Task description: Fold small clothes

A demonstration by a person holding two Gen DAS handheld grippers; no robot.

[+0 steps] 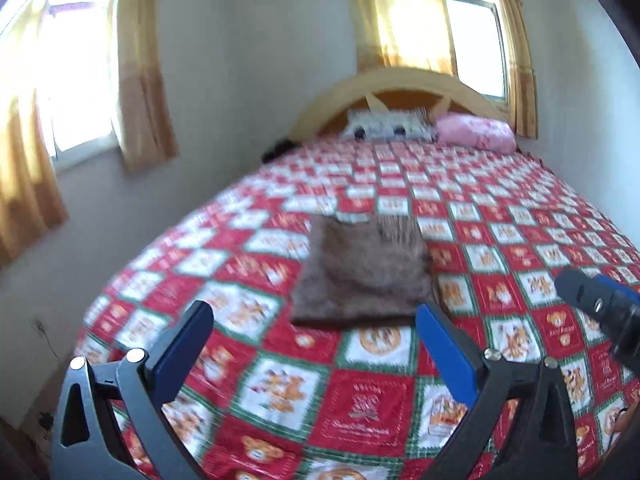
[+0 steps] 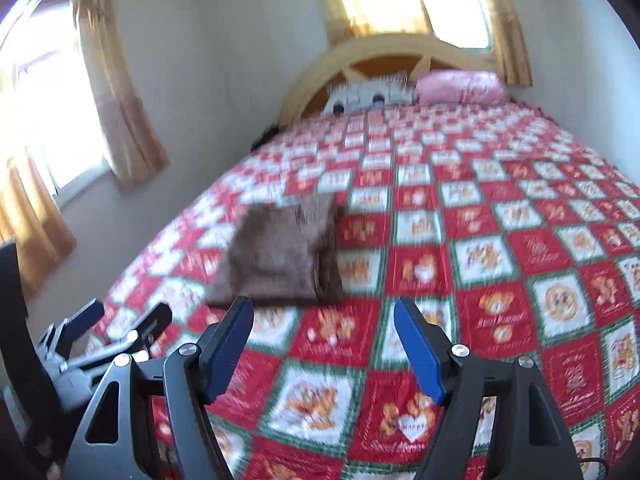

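Observation:
A brown folded cloth (image 1: 362,272) lies flat on the red and white checked bedspread (image 1: 500,240), a rough square with a striped edge at its far side. My left gripper (image 1: 312,314) hovers above the bed just short of the cloth's near edge, its blue-padded jaws wide apart with nothing between them. In the right wrist view the same brown cloth (image 2: 282,254) lies ahead and to the left. My right gripper (image 2: 324,312) stands open and empty over the bedspread (image 2: 500,240), near the cloth's front right corner. Both views are blurred.
Pillows lean against a wooden headboard (image 1: 400,84): a white patterned pillow (image 1: 384,124) and a pink pillow (image 1: 476,130). Curtained windows (image 1: 76,80) are on the left and behind the bed. The right gripper's tip (image 1: 596,300) shows at the right of the left view; the left gripper's fingers (image 2: 86,320) show at the left of the right view.

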